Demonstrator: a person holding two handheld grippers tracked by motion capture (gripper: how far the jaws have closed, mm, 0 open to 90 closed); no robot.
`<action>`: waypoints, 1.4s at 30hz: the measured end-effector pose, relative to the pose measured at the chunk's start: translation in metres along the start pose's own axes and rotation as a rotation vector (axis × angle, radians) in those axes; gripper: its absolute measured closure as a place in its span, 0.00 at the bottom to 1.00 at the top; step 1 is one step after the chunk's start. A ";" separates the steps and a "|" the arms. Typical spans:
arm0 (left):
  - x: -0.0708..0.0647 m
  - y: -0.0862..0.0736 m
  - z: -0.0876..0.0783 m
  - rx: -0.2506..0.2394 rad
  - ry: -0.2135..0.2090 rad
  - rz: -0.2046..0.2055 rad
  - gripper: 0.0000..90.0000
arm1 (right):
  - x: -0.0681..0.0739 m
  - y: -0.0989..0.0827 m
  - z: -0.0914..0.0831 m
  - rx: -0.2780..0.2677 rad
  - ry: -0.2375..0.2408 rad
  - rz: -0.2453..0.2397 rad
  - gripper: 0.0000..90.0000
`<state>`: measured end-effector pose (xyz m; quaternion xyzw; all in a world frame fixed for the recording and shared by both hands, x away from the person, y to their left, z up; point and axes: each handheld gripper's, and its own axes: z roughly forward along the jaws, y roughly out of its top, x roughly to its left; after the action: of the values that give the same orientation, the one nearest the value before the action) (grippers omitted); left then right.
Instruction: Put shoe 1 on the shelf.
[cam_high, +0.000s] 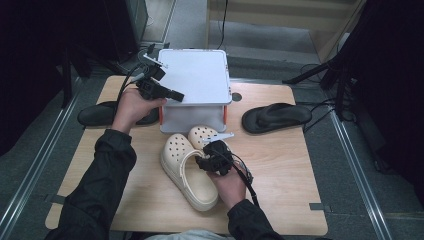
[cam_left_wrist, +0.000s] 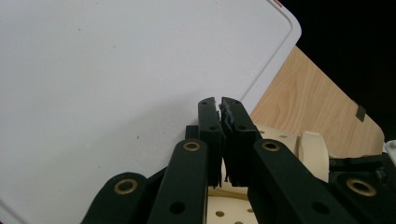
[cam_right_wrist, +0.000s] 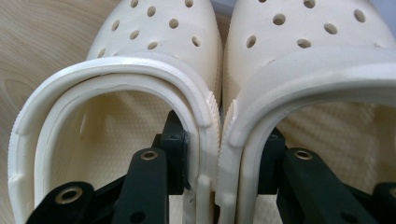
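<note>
Gripping both cream clogs (cam_high: 189, 170) together, right tool (cam_high: 212, 159) has one jaw inside each shoe, touching inner walls pinched between. Clogs lie side by side on worktop (cam_high: 280, 165), just before white box (cam_high: 196, 82). Left tool (cam_high: 159, 90) clenched, empty, at box lid edge.

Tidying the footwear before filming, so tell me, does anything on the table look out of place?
The two black flip-flops are split up: one lies right of the white lidded box, the other left of it, partly off the wooden table's edge. The cream perforated clogs sit together.
</note>
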<state>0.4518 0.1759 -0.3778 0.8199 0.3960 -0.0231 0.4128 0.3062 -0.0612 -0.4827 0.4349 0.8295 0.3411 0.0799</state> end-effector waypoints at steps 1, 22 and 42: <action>0.000 0.000 0.000 0.000 0.000 0.000 0.97 | 0.000 0.001 -0.001 0.002 0.002 0.001 0.73; 0.002 -0.001 0.000 -0.002 -0.012 -0.005 0.96 | -0.020 0.057 0.015 -0.059 0.010 0.030 0.73; 0.002 -0.001 0.000 -0.001 -0.014 -0.007 0.96 | -0.036 0.089 0.058 -0.105 -0.138 0.113 0.73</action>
<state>0.4527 0.1774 -0.3789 0.8183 0.3959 -0.0299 0.4157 0.4123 -0.0257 -0.4764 0.4986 0.7772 0.3573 0.1404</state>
